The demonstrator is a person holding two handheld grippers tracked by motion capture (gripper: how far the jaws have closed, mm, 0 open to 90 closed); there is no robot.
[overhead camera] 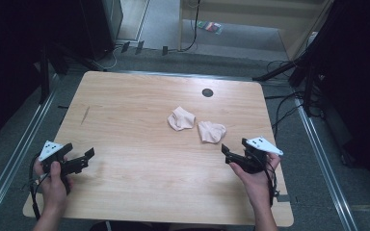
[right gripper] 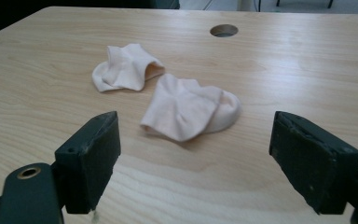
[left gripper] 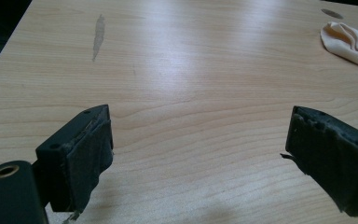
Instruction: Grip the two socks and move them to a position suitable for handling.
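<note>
Two pale pink socks lie crumpled on the wooden table (overhead camera: 139,144). The left sock (overhead camera: 181,118) (right gripper: 126,68) sits just beside the right sock (overhead camera: 211,132) (right gripper: 191,108). My right gripper (overhead camera: 232,155) (right gripper: 196,158) stands open near the table's right front, a short way before the right sock, with nothing between its jaws. At the front left, my left gripper (overhead camera: 87,156) (left gripper: 198,158) is open over bare wood; the left sock (left gripper: 349,43) shows far off at its upper right.
A round cable hole (overhead camera: 207,92) (right gripper: 223,31) is in the table's far middle. A dark streak (overhead camera: 85,114) (left gripper: 99,35) marks the wood at the left. Cables and black stands surround the table on the floor.
</note>
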